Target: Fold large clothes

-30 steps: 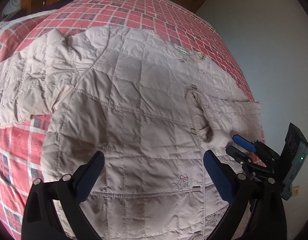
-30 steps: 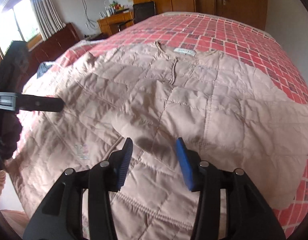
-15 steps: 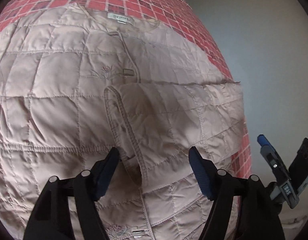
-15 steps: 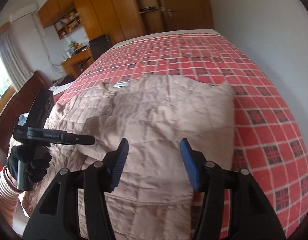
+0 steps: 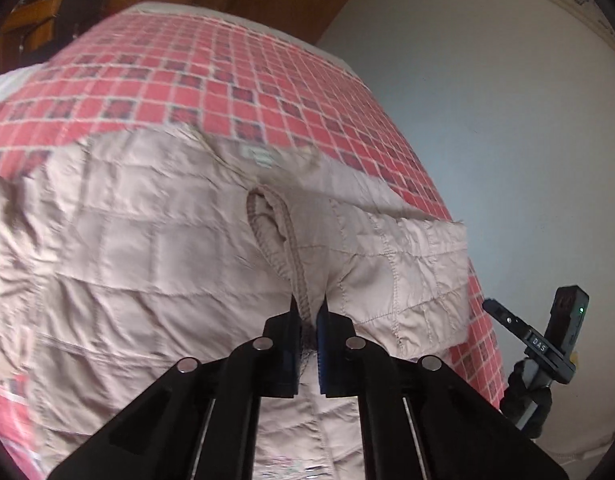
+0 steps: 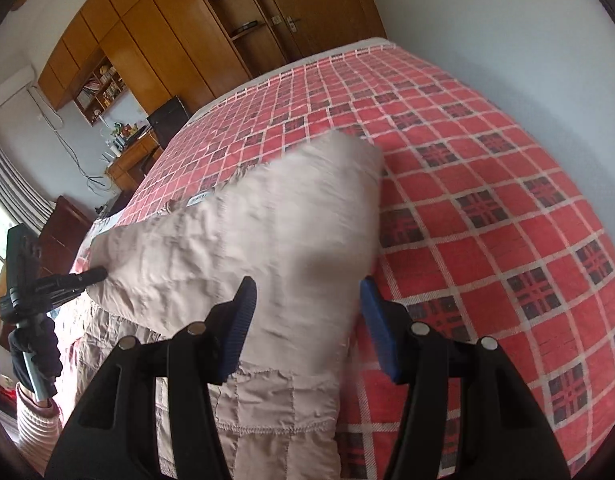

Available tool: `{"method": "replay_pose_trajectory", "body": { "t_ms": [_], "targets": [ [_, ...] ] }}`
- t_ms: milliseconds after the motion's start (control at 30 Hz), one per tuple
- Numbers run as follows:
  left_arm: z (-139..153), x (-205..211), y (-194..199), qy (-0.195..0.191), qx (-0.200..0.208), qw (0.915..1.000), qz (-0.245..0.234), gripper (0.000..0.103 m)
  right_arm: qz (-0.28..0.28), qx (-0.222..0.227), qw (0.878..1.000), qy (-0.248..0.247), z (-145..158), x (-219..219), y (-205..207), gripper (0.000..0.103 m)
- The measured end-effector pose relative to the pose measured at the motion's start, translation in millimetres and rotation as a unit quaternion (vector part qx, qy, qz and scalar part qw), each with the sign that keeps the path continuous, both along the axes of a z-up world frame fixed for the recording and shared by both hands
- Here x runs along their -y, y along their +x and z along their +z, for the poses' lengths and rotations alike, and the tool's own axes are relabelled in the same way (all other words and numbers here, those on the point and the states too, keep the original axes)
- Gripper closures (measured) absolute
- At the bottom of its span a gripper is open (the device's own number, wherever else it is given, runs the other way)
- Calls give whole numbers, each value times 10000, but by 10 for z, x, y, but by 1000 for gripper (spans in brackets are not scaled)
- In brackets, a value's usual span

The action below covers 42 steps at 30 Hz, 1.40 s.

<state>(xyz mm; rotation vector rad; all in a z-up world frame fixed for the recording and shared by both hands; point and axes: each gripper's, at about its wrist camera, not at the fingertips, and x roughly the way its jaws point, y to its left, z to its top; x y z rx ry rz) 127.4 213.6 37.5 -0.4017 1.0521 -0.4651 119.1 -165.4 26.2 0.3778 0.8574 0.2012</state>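
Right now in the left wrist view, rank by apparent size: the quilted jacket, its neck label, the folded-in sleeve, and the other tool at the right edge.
1. Quilted jacket, largest.
2. Folded-in sleeve.
3. Right tool; it is partly cut off, so its rank is unsure.
4. Neck label, smallest.

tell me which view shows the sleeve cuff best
The left wrist view: the sleeve cuff sits centred, its ribbed edge running into the shut left gripper. The right wrist view shows only the folded sleeve's back, with that gripper at its tip.
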Motion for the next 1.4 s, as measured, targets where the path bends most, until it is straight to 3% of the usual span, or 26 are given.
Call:
{"method": "replay_pose_trajectory", "body": {
  "t_ms": [267, 500, 633, 767, 867, 933, 1033, 1133, 1233, 1333, 1400],
  "targets": [
    [-129, -716, 153, 844, -45, 9926, 876, 97, 410, -446, 9969, 494, -205, -138, 288, 42],
    [-340, -1033, 298, 1075, -260, 9870, 1163, 97, 631, -1051, 9910, 537, -380, -431, 676, 37],
    [-546, -1044, 343, 1307, -410, 9851, 1036, 94, 448, -1433, 9885, -206, -538, -572, 784, 49],
    [-653, -1057, 398, 1447, -492, 9834, 983, 80, 442, -1457, 9863, -635, -545, -686, 777, 49],
    [-543, -1141, 357, 1391, -478, 9829, 1112, 76, 435, -1444, 9856, -765, -440, -714, 751, 49],
    [-340, -1212, 277, 1326, -234, 9822, 1311, 76, 376, -1301, 9877, -780, -287, -714, 713, 47],
    [-80, -1111, 172, 1310, 113, 9838, 1222, 74, 518, -1026, 9908, -711, -74, -836, 690, 45],
    [-3, -777, 182, 1397, 242, 9866, 807, 71, 879, -1081, 9882, -629, -62, -1125, 750, 45],
    [-170, -487, 254, 1690, 138, 9843, 486, 70, 1062, -1314, 9833, -672, -199, -1372, 845, 46],
    [-472, -402, 345, 2009, -135, 9782, 516, 70, 1082, -1529, 9782, -900, -372, -1515, 930, 46],
    [-636, -434, 385, 1967, -303, 9786, 521, 70, 1120, -1536, 9762, -1047, -438, -1569, 941, 45]
  ]
}}
